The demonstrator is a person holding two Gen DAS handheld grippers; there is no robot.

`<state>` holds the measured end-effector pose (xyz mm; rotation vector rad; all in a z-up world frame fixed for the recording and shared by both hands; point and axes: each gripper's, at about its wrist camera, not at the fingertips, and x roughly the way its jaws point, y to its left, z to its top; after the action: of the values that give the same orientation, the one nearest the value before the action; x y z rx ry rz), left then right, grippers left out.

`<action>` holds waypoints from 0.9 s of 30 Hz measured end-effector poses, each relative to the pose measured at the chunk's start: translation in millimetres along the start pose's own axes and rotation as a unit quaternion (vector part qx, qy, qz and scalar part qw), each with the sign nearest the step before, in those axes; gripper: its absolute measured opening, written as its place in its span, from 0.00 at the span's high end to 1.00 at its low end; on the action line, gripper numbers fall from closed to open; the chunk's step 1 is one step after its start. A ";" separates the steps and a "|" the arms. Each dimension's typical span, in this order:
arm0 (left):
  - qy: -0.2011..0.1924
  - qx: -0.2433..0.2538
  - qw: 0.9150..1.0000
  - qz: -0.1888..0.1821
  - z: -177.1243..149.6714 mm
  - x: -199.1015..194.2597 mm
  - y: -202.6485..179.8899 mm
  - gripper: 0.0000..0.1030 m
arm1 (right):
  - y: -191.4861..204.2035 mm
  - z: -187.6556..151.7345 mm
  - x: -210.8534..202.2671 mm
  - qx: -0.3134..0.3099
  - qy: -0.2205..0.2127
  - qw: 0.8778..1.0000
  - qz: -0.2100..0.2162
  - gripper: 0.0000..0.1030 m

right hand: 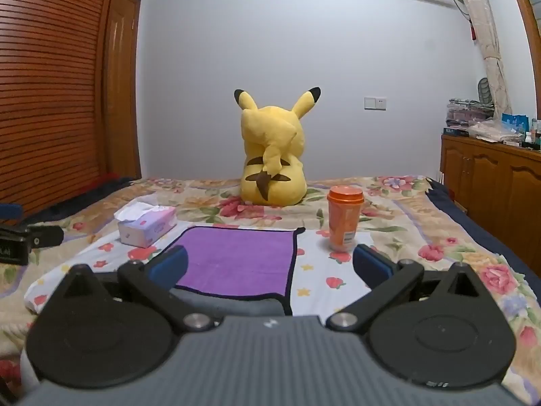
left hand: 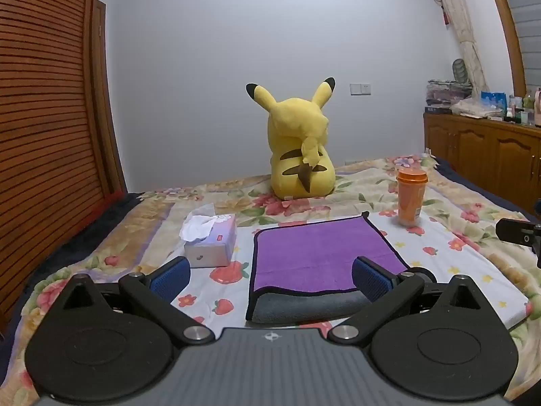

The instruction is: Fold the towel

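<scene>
- Left gripper (left hand: 270, 275): fingers wide apart, holding nothing; the towel (left hand: 318, 257) lies flat on the bed (left hand: 456, 270) just ahead, between its tips.
- Right gripper (right hand: 270, 267): fingers also apart and empty; towel ahead, toward its left finger.
- Likely best: pinch both near corners together, lift evenly, and keep clear of the cup (right hand: 345, 218).

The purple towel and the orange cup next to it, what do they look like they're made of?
The purple towel with black edging looks like soft microfibre or terry cloth: matte, napped surface, grey underside showing at the folded near edge. The orange lidded cup looks like glossy plastic, given its sheen and printed label, though that is not certain.
</scene>
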<state>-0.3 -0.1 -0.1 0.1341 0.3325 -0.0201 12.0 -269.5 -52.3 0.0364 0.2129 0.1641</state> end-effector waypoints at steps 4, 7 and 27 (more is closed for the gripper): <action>0.002 -0.003 1.000 -0.001 0.0 0.2 2.1 0.00 | 0.0 0.1 -0.4 -0.001 -0.003 1.000 -0.001 0.00; 0.003 -0.006 1.000 -0.001 0.1 1.0 5.8 0.00 | -0.1 0.2 -0.2 0.000 -0.002 1.000 -0.001 0.00; -0.002 0.005 1.000 0.003 -1.6 0.3 0.3 0.00 | -1.3 0.9 -0.9 0.001 -0.003 1.000 -0.001 0.00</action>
<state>-0.4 0.4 -1.7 0.1449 0.3286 -0.0162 11.6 -271.0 -51.3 0.0390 0.2065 0.1609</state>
